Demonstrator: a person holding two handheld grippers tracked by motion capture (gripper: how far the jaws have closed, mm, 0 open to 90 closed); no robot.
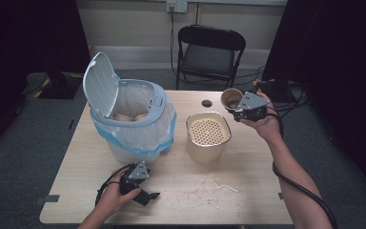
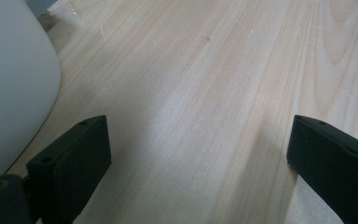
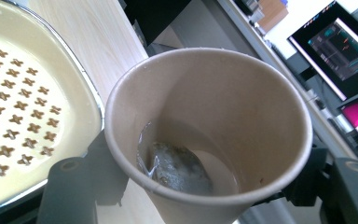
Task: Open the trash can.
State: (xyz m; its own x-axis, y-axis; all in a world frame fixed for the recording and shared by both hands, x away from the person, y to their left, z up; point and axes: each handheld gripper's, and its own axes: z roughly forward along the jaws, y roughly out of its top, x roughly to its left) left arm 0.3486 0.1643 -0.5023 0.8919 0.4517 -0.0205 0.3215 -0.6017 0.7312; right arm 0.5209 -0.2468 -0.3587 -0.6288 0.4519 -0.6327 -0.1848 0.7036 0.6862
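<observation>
- Brown paper cup (image 3: 205, 130), wet teabag (image 3: 175, 168) inside, clamped in right gripper (image 1: 248, 110) above table's (image 1: 181, 200) far right corner.
- Left gripper (image 1: 140, 188) rests near front edge, jaws wide, empty.

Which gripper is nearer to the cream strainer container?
Right. The right gripper, holding a paper cup, hangs just beyond the strainer container's far right corner; the left gripper rests near the table's front edge.

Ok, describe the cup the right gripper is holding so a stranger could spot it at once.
Start at the wooden table and find the cream container with the perforated top right of the open bin. Just behind it, the right gripper clamps a brown paper cup above the table's far edge. Unlike the cups lying in the bin, it holds a wet tea bag.
</observation>
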